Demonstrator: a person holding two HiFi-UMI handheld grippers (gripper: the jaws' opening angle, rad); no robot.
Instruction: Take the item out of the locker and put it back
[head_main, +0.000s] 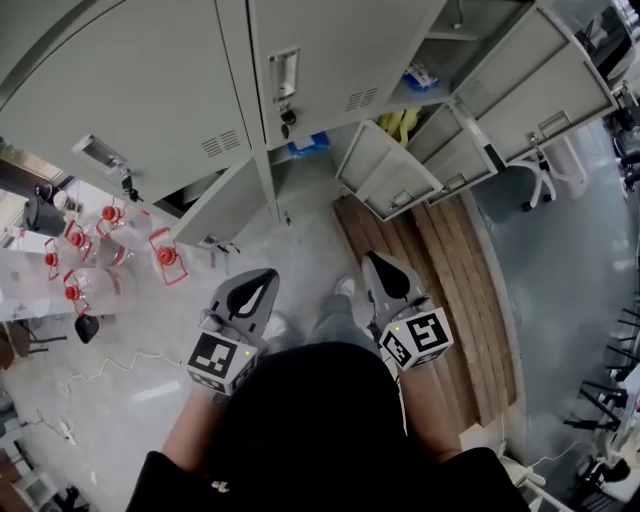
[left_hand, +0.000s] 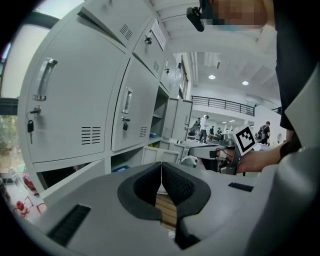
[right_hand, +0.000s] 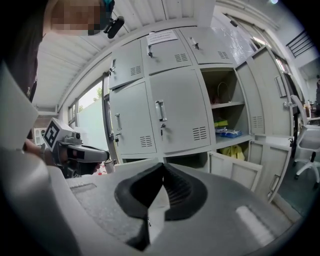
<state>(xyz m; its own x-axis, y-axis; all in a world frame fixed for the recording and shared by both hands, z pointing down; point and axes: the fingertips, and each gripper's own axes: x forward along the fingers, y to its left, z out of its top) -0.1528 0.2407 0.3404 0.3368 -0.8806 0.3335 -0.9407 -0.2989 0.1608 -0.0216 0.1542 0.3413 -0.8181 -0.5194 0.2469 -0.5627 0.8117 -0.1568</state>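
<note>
I stand facing a bank of grey lockers (head_main: 150, 90). One tall locker (right_hand: 225, 100) at the right is open; a blue packet (right_hand: 227, 133) lies on its shelf and a yellow item (right_hand: 234, 150) sits below it. In the head view the blue packet (head_main: 420, 77) and the yellow item (head_main: 398, 122) show behind the open doors. My left gripper (head_main: 268, 277) and right gripper (head_main: 376, 262) are held low in front of me, well short of the lockers. Both are shut with nothing between the jaws, as the left gripper (left_hand: 161, 165) and right gripper (right_hand: 163, 167) views show.
Open lower locker doors (head_main: 400, 180) jut out at the right. A wooden pallet (head_main: 450, 290) lies on the floor under my right side. Several clear jars with red clasps (head_main: 100, 250) stand at the left. An office chair (head_main: 545, 170) is at the far right.
</note>
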